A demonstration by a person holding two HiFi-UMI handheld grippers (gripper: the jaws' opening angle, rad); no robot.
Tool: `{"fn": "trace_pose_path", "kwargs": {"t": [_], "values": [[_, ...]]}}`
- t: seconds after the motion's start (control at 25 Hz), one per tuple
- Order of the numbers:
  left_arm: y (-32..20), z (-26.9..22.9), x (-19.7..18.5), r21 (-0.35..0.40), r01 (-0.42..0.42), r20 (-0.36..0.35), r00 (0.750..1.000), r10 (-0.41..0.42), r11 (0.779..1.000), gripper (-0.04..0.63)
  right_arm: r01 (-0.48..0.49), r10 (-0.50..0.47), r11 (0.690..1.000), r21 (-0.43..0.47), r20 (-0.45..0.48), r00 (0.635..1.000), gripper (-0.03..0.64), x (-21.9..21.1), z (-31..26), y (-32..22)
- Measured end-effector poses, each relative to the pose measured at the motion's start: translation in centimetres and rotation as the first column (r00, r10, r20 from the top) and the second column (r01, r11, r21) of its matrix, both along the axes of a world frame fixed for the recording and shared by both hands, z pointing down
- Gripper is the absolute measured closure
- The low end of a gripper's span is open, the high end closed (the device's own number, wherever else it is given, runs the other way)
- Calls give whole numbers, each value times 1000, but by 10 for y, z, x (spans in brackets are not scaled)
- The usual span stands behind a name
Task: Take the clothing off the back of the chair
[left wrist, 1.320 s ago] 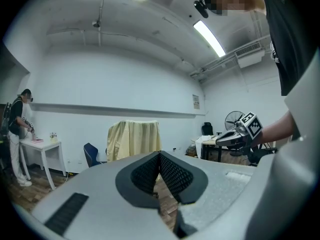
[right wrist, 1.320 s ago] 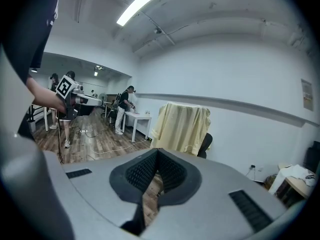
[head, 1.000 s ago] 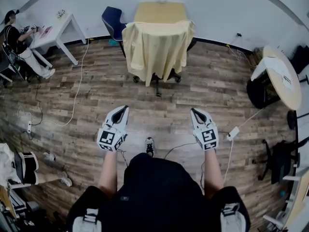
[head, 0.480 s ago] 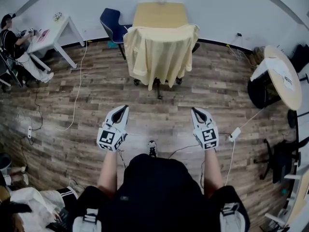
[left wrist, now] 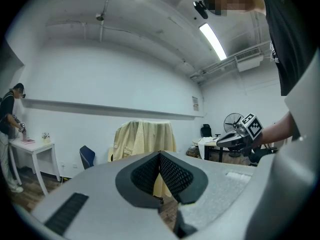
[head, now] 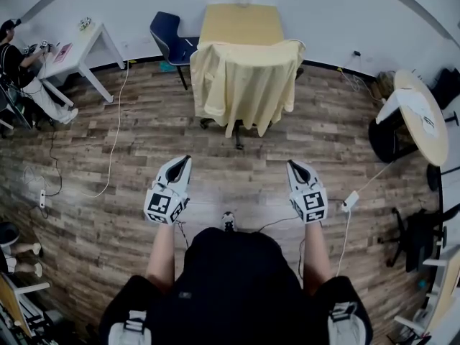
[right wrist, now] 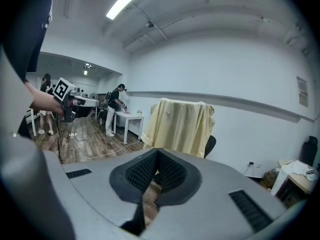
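A pale yellow shirt [head: 246, 85] hangs over the back of a black office chair [head: 238, 128] by a small wooden table. It also shows ahead as the yellow shirt [left wrist: 143, 139] in the left gripper view and the yellow shirt [right wrist: 180, 126] in the right gripper view. My left gripper [head: 185, 161] and right gripper [head: 290, 165] are held out side by side, well short of the chair. Both are shut with nothing between the jaws. The left gripper [left wrist: 159, 154] and right gripper [right wrist: 157, 151] show their pads pressed together.
A blue chair [head: 167, 37] stands left of the draped chair. A white desk [head: 79, 45] with a seated person [head: 18, 60] is at far left. A round table [head: 420, 113] and black gear sit at right. Cables [head: 115, 131] run across the wood floor.
The chair with the shirt has drifted rightward and slightly nearer in the head view as I walk toward it. A person at lower left has left the view. Both grippers keep their pose.
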State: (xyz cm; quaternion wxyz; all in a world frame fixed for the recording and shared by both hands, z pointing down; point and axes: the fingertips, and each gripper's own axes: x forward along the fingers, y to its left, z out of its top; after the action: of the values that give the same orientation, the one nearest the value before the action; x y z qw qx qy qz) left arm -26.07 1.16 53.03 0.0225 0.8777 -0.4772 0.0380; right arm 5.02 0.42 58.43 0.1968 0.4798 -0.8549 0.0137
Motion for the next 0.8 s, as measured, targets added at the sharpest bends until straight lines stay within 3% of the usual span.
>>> {"fn": "trace_pose_path", "kwargs": {"t": [0.36,0.8], "values": [[-16,8,-20,-4,-15,-7,1000,15,1000,594,-51,51,998,-22,-3,999,623,-5,16,-6],[-32,14,-13,-21,-35,6,999,35,999,594,-81,80,996,-32,-8,997,623,4,23,-15]]}}
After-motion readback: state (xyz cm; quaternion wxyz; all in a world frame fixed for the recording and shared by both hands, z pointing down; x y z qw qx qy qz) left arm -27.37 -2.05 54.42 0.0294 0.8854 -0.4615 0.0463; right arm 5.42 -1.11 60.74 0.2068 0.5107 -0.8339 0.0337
